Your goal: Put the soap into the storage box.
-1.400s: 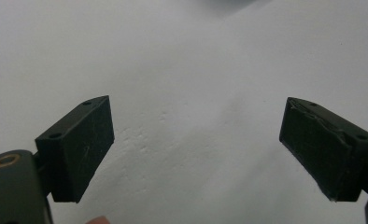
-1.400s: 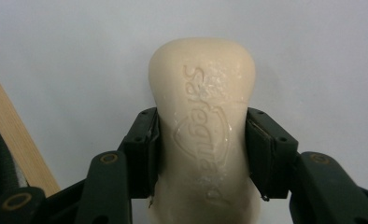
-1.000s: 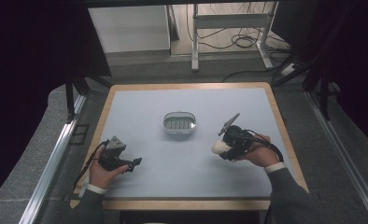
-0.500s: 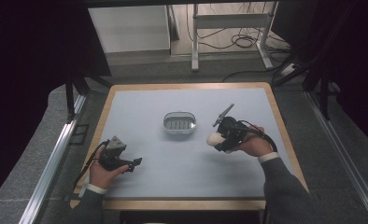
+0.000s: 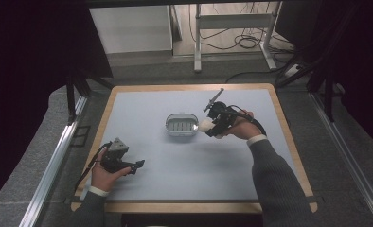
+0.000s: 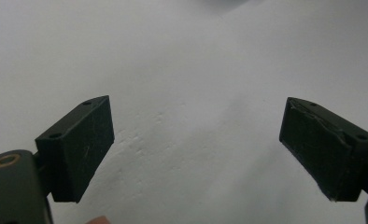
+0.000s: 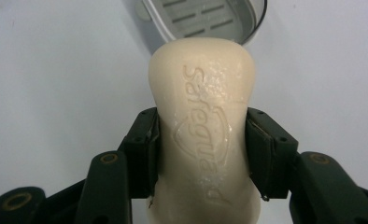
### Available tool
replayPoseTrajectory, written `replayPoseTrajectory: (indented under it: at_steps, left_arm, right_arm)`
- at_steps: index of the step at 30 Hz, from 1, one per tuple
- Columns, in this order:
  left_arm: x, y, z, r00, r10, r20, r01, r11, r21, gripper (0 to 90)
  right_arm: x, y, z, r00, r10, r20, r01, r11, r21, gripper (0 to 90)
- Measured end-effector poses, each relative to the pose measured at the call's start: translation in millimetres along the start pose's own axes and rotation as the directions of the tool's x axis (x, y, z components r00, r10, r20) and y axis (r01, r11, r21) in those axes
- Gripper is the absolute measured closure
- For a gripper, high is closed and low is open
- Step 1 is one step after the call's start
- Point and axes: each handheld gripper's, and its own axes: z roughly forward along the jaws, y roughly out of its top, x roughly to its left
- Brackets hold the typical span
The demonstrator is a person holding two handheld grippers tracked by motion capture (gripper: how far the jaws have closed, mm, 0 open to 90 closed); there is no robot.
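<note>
At the near left of the table (image 5: 142,101), the left gripper (image 5: 136,165) rests with its 2 jaws spread wide. The soap dish (image 5: 181,125) sits mid-table. Just right of it, the right gripper (image 5: 212,126) pinches a cream soap bar (image 7: 203,126).

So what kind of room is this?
Probably a lab or workshop set up for recording. A table boxed in by metal rails, loose cables on the floor, and hand-held grippers: the right one grips soap.

Grey-topped wooden-edged table (image 5: 175,189), slotted soap dish (image 5: 182,125) near centre
</note>
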Motion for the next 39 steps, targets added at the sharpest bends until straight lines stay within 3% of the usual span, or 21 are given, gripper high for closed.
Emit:
replayPoseTrajectory:
  at_steps: [2, 14, 18, 23, 26, 30, 34, 39]
  left_arm:
    - [-0.1, 0.0, 0.1, 1.0000, 0.003, 0.001, -0.003, 1.0000, 0.002, 10.5]
    - [0.7, 0.0, 0.0, 0.9999, 0.016, 0.002, -0.016, 0.9998, 0.013, 10.5]
    - [0.6, -0.1, 1.1, 0.9999, 0.016, 0.003, -0.016, 0.9998, 0.016, 10.5]
    - [-0.3, -0.3, 2.0, 1.0000, 0.007, 0.004, -0.007, 0.9999, 0.012, 10.5]
    - [0.1, -0.4, 1.4, 0.9999, 0.014, 0.005, -0.014, 0.9997, 0.018, 10.5]
    - [0.4, -0.4, 1.4, 0.9998, 0.017, 0.004, -0.017, 0.9997, 0.019, 10.5]
    - [0.0, -0.4, 2.8, 0.9997, 0.022, 0.005, -0.022, 0.9995, 0.023, 10.5]
    - [-0.3, -0.5, 2.8, 0.9998, 0.019, 0.005, -0.019, 0.9996, 0.021, 10.5]
  right_arm:
    - [-1.2, 7.3, 2.7, 0.9995, -0.023, -0.019, 0.023, 1.000, -0.013, 48.7]
    - [-6.1, 48.5, 25.9, 0.9955, -0.089, -0.033, 0.089, 0.996, 0.010, 48.7]
    - [-9.2, 58.9, 33.3, 0.9910, -0.127, -0.043, 0.126, 0.992, -0.018, 48.7]
    - [-10.2, 73.5, 47.1, 0.9844, -0.163, -0.066, 0.163, 0.987, -0.005, 48.7]
    - [-10.4, 77.3, 53.1, 0.9831, -0.166, -0.078, 0.167, 0.986, 0.002, 48.7]
    - [-8.3, 83.4, 66.7, 0.9746, -0.201, -0.098, 0.203, 0.979, 0.009, 48.7]
    - [-5.9, 85.5, 71.4, 0.9719, -0.213, -0.100, 0.215, 0.977, 0.007, 48.7]
    - [-4.5, 86.8, 79.6, 0.9637, -0.255, -0.078, 0.258, 0.966, 0.032, 48.6]
